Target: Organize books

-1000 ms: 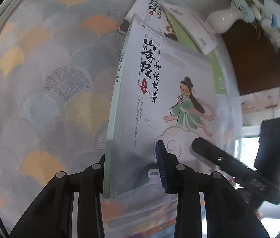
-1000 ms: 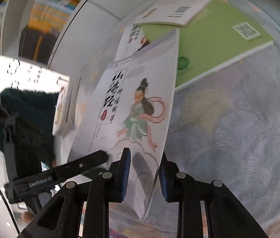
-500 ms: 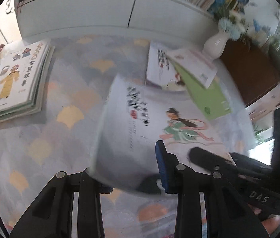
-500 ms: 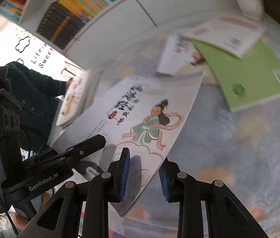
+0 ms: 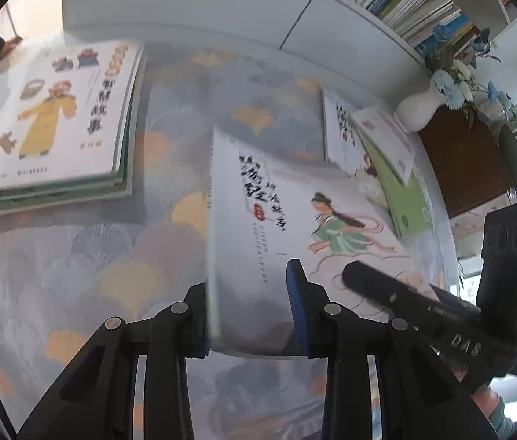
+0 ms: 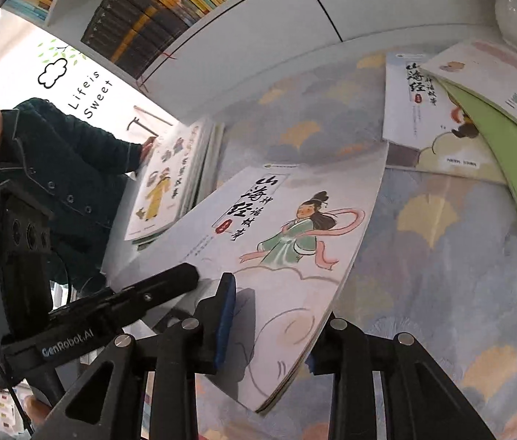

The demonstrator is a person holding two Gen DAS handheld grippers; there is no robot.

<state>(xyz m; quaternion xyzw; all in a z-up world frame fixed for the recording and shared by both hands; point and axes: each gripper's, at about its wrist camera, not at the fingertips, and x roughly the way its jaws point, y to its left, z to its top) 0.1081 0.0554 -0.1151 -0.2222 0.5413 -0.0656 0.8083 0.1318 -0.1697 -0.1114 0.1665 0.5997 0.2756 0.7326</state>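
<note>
Left wrist view: the left gripper (image 5: pixel 251 308) was clamped on the near edge of the illustrated book (image 5: pixel 295 227), held above the patterned tablecloth (image 5: pixel 86 267). A book stack (image 5: pixel 57 121) lay toward the far left corner, apparently three or four volumes.

Right wrist view: the right gripper (image 6: pixel 269 326) was clamped on the same book (image 6: pixel 277 242); loose books (image 6: pixel 460 117) lay at the far right.

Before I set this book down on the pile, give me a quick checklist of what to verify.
1. Left claw clamped on the held book: ok, pads on both faces.
2. Right claw gripping the same book: ok.
3. Book clear of the tablecloth: ok, lifted and tilted.
4. Top of the stack free: not ok, a person's hand rests at its far edge.
5. Stack squared: ok, edges roughly aligned.
6. Loose books out of the path: ok, they lie on the opposite side.
</note>
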